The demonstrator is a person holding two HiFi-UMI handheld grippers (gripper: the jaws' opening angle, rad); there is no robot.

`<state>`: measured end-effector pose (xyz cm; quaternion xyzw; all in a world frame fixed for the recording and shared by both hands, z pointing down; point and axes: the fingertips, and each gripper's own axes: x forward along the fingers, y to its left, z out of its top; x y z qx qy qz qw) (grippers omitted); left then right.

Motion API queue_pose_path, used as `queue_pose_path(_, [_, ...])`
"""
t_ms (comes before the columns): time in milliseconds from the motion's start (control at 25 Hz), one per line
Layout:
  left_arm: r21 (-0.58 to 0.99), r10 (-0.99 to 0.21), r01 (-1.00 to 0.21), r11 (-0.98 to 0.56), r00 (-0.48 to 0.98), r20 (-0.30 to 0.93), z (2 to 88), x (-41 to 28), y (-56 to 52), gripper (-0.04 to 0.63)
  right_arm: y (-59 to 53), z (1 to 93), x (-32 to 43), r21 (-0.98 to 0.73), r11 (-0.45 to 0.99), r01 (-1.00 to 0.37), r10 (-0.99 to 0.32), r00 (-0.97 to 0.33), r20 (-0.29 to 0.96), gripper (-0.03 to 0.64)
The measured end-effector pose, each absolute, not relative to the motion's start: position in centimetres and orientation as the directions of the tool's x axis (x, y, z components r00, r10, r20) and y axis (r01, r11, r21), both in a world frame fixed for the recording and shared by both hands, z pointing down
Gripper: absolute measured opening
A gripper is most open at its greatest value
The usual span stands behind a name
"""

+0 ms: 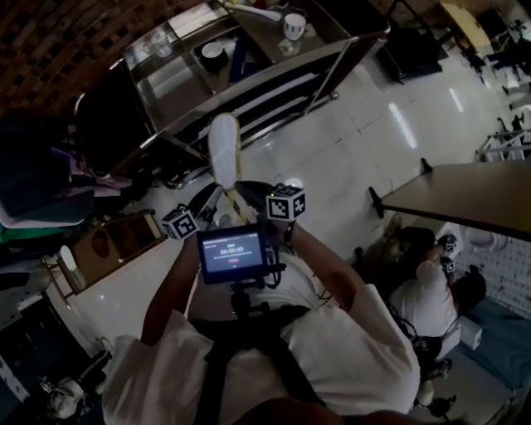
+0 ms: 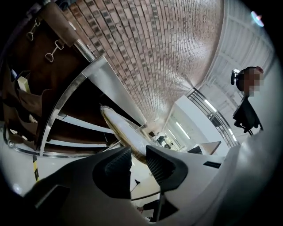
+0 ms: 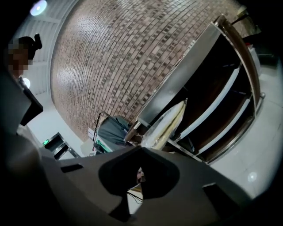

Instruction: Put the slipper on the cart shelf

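A white slipper (image 1: pixel 224 149) stands upright in front of me, toe up, just short of the steel cart (image 1: pixel 249 79). My left gripper (image 1: pixel 216 206) is shut on its lower end. In the left gripper view the slipper (image 2: pixel 119 126) rises up and left from between the ribbed pads (image 2: pixel 118 163), across the cart's shelves (image 2: pixel 84 126). My right gripper (image 1: pixel 246 204) sits beside the left one. Its jaws (image 3: pixel 140 154) are shut, and the slipper's near end (image 3: pixel 166 123) meets their tips, with the cart (image 3: pixel 194 75) behind.
On the cart's top stand a white cup (image 1: pixel 294 25) and a dark bowl (image 1: pixel 212 51). A brown table (image 1: pixel 465 195) juts in at the right, with a seated person (image 1: pixel 423 290) below it. A wooden crate (image 1: pixel 116 241) and hanging clothes (image 1: pixel 50 191) are at the left.
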<state>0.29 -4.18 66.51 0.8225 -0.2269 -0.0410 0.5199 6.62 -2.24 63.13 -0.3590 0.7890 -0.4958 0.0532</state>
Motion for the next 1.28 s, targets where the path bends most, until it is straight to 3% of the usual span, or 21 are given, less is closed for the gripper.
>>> queue_pose_path(360, [0.853, -0.538, -0.434, -0.288, 0.811, 0.231, 68.5, 3.9, -5.1, 0.089, -4.0, 65.5, 10.6, -0.838, 0.297, -0.457, -0.489, -0.827, 0.277, 0.005])
queue_pose_path(680, [0.84, -0.563, -0.471, -0.268, 0.784, 0.26, 70.2, 3.4, -8.2, 0.089, -7.0, 68.0, 10.2, -0.839, 0.284, -0.465, -0.437, -0.841, 0.318, 0.006])
queue_pose_path(1080, [0.847, -0.563, -0.457, -0.271, 0.789, 0.246, 74.0, 2.0, -13.2, 0.086, -10.7, 73.1, 7.6, -0.783, 0.285, -0.553, -0.369, -0.817, 0.443, 0.006])
queue_pose_path(1280, [0.864, -0.559, -0.384, -0.325, 0.815, 0.152, 73.8, 2.6, -15.2, 0.087, -11.9, 74.2, 6.0, -0.742, 0.363, -0.563, -0.364, -0.819, 0.444, 0.005])
